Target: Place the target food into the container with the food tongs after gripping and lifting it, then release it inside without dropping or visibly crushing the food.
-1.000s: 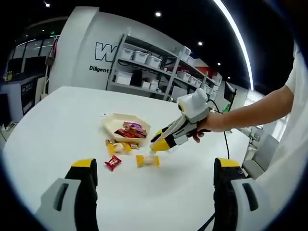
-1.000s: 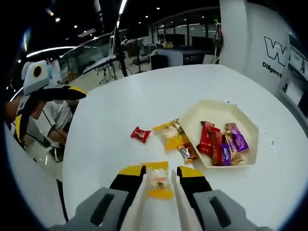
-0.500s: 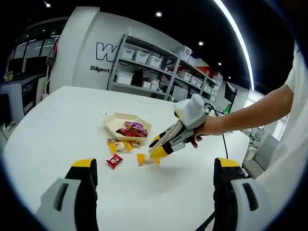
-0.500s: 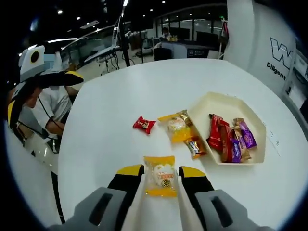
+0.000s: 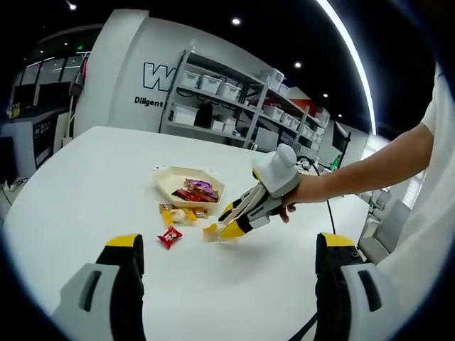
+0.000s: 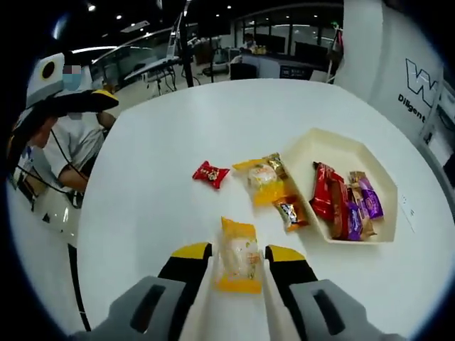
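Straddling a yellow-wrapped pastry [image 6: 239, 256] on the white table [image 6: 156, 142], the right gripper [image 6: 238, 254] has its jaws narrowly parted, contact unclear. The left gripper [image 5: 227, 245] hangs wide open and empty. The right gripper view shows one red candy [image 6: 210, 173], two packets beside the cream tray [image 6: 341, 145], several wrapped bars inside.

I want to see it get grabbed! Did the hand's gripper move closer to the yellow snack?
Yes. In the left gripper view the right gripper has come down and leftward toward the tray. Its tips now meet the yellow snack on the table.
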Available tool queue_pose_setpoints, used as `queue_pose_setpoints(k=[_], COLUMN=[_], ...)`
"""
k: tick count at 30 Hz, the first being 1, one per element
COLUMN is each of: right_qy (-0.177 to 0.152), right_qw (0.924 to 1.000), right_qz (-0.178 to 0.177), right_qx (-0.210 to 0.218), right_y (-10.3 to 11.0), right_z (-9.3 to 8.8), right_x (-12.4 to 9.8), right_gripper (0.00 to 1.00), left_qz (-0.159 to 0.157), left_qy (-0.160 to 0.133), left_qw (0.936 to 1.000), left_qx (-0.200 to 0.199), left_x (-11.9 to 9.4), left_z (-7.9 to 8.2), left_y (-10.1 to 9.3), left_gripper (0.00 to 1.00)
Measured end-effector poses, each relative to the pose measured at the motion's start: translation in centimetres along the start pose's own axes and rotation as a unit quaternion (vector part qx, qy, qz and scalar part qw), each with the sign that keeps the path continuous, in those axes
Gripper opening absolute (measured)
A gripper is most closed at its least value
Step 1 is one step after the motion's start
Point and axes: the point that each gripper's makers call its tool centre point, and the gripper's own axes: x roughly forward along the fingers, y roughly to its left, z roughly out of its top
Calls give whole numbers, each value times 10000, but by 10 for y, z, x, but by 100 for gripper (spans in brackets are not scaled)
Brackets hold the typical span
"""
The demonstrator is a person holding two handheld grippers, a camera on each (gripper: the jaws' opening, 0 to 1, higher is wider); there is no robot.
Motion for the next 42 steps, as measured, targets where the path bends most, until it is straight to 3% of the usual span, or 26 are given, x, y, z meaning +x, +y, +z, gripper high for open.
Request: queue_pose_setpoints(k=[2,3,13,15,24,28,33,42], right_qy=[233,101,-21,-102,-612,-874,-935,-1092], right_qw=[9996,9999,10000,9996,9971,9950,9943,9904], right_qz=[26,-19,-97,-103,-158,-299,-418,-834], right_qx=[151,-21,3,237,427,390,297,162], right_y=[1,-1,0,-2,-8,-21,-37,-86], right_z=[-9,-4,-3,0,21,37,49,88], right_x=[2,2,-2,-3,-26,-42,-53,-75], right_gripper=[25,25,20,19,20,20,20,20], left_qz=[4,8,-5,-9,-11,-54,-86,-87], left_qy=[-4,9,40,49,41,38,36,28], left_qw=[10000,10000,10000,10000,10000,10000,9999,9999], left_qx=[-8,-4,-12,-10,-6,41,67,101], left_x=[0,0,2,2,7,10,12,11], left_z=[0,0,-1,-2,2,5,6,7], left_y=[0,1,1,0,1,-3,-5,-6], left_gripper=[97,97,97,97,97,97,97,97])
